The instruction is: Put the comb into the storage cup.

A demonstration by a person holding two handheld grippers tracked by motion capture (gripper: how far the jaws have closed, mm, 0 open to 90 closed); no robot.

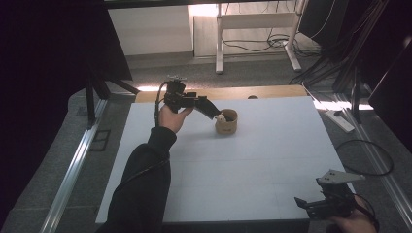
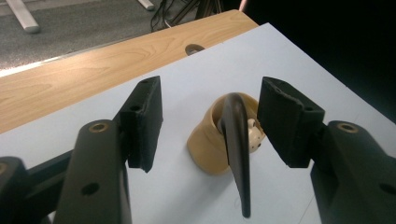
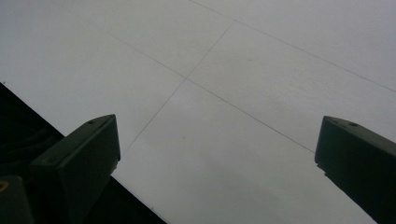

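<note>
In the high view the right hand (image 1: 353, 224) is cut off by the bottom edge at five o'clock. The cup (image 1: 226, 121) is too small there to tell its contents. In the left gripper view a dark handle (image 2: 236, 144) crosses the cup (image 2: 210, 147), hiding part of its inside; the pale object (image 2: 253, 135) within cannot be identified.

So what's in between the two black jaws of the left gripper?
In the left gripper view, a dark curved handle sticks out of the tan cup between the open left gripper jaws, touching neither pad.
</note>
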